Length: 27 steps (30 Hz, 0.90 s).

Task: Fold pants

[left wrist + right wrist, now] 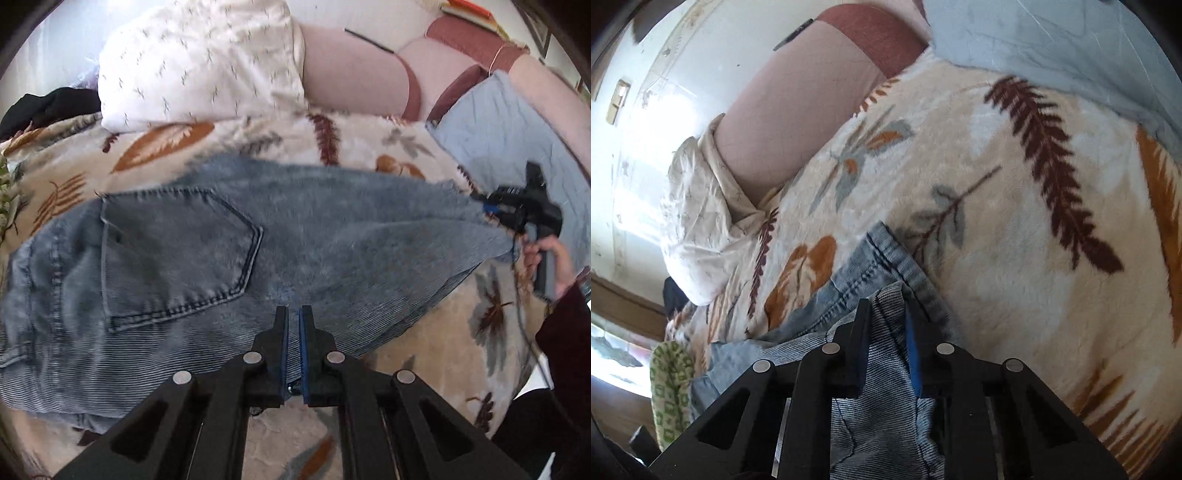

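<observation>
Note: jeans point(229, 236) are heavy, limp denim; your right tool point(886, 314) clamps the hem, left tool point(293, 314) closed, empty.

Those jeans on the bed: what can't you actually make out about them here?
- Jeans, left wrist view: waistband cut off by the picture's left edge.
- Right claw, right wrist view: its black frame hides the denim beneath.
- Left claw: whether it pinches fabric is unclear.
</observation>
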Each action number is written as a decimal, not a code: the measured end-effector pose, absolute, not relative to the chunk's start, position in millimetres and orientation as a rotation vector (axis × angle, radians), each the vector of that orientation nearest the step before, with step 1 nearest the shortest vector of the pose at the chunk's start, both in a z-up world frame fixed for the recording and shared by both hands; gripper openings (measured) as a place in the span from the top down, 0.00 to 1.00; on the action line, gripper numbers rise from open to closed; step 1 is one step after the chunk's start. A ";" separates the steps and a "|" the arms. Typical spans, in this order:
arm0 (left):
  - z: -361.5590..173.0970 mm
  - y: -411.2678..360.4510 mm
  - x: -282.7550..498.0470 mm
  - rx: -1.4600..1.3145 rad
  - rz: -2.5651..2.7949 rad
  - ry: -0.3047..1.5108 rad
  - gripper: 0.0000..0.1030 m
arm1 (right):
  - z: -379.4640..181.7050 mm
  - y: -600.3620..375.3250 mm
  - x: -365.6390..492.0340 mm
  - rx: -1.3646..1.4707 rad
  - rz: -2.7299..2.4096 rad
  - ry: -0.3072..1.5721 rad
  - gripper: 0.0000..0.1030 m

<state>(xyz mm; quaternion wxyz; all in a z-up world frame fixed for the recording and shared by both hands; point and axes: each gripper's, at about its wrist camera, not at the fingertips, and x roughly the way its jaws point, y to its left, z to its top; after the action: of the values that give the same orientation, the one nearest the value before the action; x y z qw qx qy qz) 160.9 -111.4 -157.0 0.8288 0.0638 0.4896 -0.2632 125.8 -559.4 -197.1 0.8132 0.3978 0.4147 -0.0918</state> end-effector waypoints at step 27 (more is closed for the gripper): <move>-164.2 -131.4 137.1 0.086 -0.573 1.066 0.78 | -153.1 -552.9 77.6 0.868 -0.133 0.701 0.36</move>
<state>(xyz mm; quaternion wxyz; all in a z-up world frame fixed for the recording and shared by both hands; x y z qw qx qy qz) 137.1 -131.4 -164.2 0.8216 0.0403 0.5009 -0.2693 77.6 -552.9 -153.1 0.8462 0.4115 0.3325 -0.0632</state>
